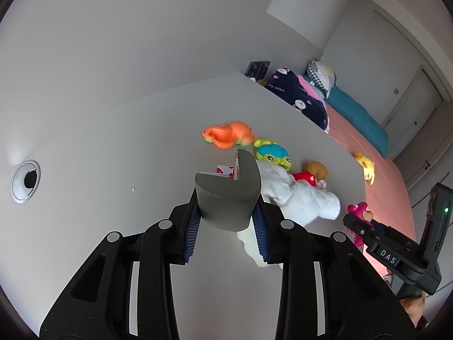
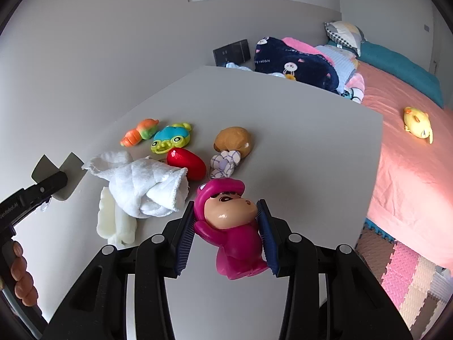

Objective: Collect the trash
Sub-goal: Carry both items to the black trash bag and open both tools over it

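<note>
From the left wrist view, the left claw (image 1: 228,221) pinches a curved grey foam piece (image 1: 228,195) between its blue ribbed pads; a small red-and-white carton (image 1: 226,170) peeks out behind the foam's upper edge, and I cannot tell whether it is also gripped or only sits on the white desk (image 1: 113,141) beyond. The foam is soft and stands tall above the pads, so it could bend and slip out if the claw tilts or swings fast. A crumpled white towel (image 1: 300,195) lies just beside the right finger; a sideways move could snag it and drag the nearby orange plush toy (image 1: 226,136) and blue-and-green plastic toy (image 1: 273,155) across the desk.

From the right wrist view, the right claw (image 2: 226,235) is closed on a glossy magenta plastic figurine with a cartoon face (image 2: 229,226), held at its shoulders above the desk. Its surface looks smooth and rounded, so the grip is probably shallow; a jolt could let it rotate or drop onto the desk edge. A red glossy heart-shaped toy (image 2: 187,163) and a pale cream foam strip (image 2: 113,221) lie near the towel and could be knocked in passing. No bin is visible in either view, so the carry-off direction is uncertain.
</note>
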Tool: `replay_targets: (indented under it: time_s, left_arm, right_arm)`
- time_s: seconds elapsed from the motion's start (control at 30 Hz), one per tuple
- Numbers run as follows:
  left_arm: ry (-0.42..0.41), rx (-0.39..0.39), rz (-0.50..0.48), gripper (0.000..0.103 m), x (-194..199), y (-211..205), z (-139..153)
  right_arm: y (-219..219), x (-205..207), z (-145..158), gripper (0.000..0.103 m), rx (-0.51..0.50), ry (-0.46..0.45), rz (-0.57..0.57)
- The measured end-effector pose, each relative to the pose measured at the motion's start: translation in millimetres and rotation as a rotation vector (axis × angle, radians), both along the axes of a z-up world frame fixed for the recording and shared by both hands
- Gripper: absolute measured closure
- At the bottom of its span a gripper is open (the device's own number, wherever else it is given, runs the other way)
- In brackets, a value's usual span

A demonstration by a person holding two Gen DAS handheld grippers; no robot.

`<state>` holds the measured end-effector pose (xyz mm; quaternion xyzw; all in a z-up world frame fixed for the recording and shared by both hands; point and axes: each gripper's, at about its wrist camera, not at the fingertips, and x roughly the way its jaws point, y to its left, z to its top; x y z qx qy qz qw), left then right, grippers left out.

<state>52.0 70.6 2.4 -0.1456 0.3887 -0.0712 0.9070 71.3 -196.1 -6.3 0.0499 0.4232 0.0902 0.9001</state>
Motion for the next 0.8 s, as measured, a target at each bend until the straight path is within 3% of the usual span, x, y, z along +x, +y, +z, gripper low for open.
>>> replay_targets:
  time_s: [0.37,0.8]
  left_arm:
    - [-0.024,0.033,-0.04,0.069,-22.4,-35.1,9.4]
    - [-0.046,0.079,-0.156,0.069,-40.9,-112.8,14.6]
  right_arm:
    - [-25.1,-39.1,23.7,0.059,0.018,-0.051,-0.02]
    - [-78.7,-82.7,35.4,0.059,0.03,-0.086,-0.081]
